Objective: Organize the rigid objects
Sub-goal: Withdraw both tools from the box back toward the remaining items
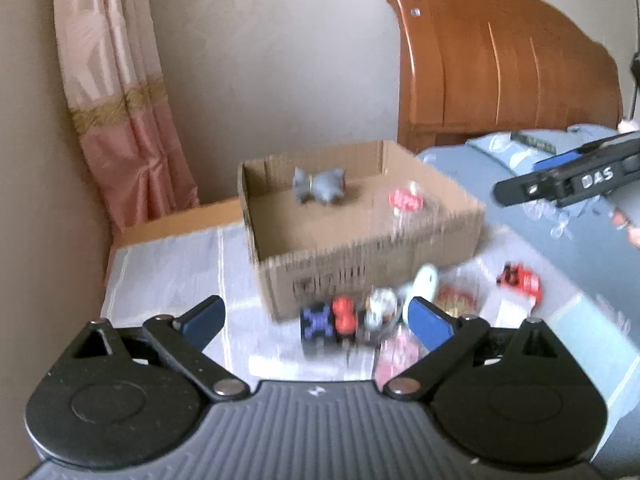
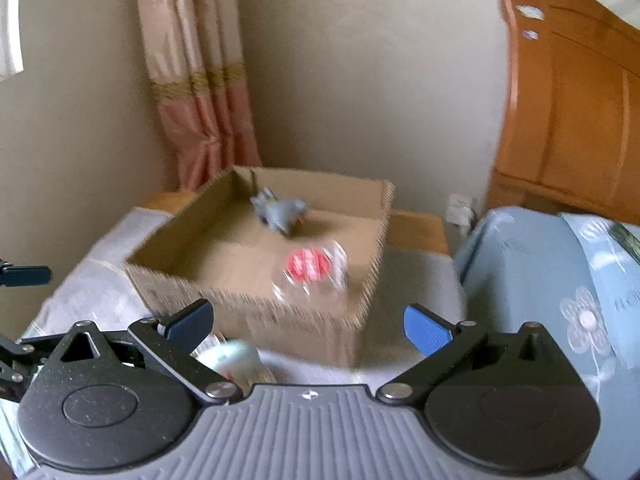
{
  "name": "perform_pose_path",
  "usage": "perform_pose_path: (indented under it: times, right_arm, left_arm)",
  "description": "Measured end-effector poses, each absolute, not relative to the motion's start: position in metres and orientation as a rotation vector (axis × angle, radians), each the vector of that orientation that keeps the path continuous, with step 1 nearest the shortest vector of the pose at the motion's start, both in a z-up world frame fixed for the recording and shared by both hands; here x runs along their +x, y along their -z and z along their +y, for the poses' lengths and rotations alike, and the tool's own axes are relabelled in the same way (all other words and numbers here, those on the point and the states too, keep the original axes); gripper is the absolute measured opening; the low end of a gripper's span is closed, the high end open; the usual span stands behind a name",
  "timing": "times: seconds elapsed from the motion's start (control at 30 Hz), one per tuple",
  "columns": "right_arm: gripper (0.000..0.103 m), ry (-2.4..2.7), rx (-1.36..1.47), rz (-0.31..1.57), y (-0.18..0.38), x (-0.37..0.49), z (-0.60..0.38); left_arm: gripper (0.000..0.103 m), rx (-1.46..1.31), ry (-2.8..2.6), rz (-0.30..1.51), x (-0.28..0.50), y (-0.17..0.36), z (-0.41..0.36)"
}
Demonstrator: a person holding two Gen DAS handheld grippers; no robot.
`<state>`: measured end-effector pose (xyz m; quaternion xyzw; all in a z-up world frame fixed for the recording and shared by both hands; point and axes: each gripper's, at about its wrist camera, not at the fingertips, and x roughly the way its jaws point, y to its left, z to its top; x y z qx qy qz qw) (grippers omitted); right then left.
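Note:
An open cardboard box (image 1: 372, 252) (image 2: 248, 308) stands on a cloth-covered table. Inside it lie a grey toy animal (image 1: 318, 186) (image 2: 280, 212) and a clear container with a red label (image 1: 406, 200) (image 2: 310, 270). In front of the box sit a blue and black cube (image 1: 318, 322), a red toy (image 1: 345, 314), a small round jar (image 1: 380, 308), a white roll (image 1: 424, 282) and a red toy car (image 1: 520, 280). My left gripper (image 1: 316, 324) is open and empty above these. My right gripper (image 2: 310, 326) is open and empty before the box; it shows in the left wrist view (image 1: 568, 184).
A pink curtain (image 1: 120, 92) hangs at the back left. A wooden headboard (image 1: 508, 68) and a bed with a light blue cover (image 2: 560, 280) are on the right. The table's cloth (image 1: 168, 272) lies bare to the left of the box.

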<state>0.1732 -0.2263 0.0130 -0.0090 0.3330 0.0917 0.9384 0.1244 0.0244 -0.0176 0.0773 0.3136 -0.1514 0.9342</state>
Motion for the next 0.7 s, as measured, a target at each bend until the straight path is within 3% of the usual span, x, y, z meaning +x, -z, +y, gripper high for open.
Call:
perform_pose_path:
  times: [0.57,0.7]
  right_arm:
    - [0.103,-0.068,0.002,0.816,0.081,0.109,-0.257]
    - [0.103,-0.050,-0.048,0.843,0.092,0.108,-0.255]
  left_arm:
    - [0.097,0.055,0.277,0.871,0.109,0.102,0.035]
    - [0.102,0.088,0.251,0.851,0.107,0.107,0.033]
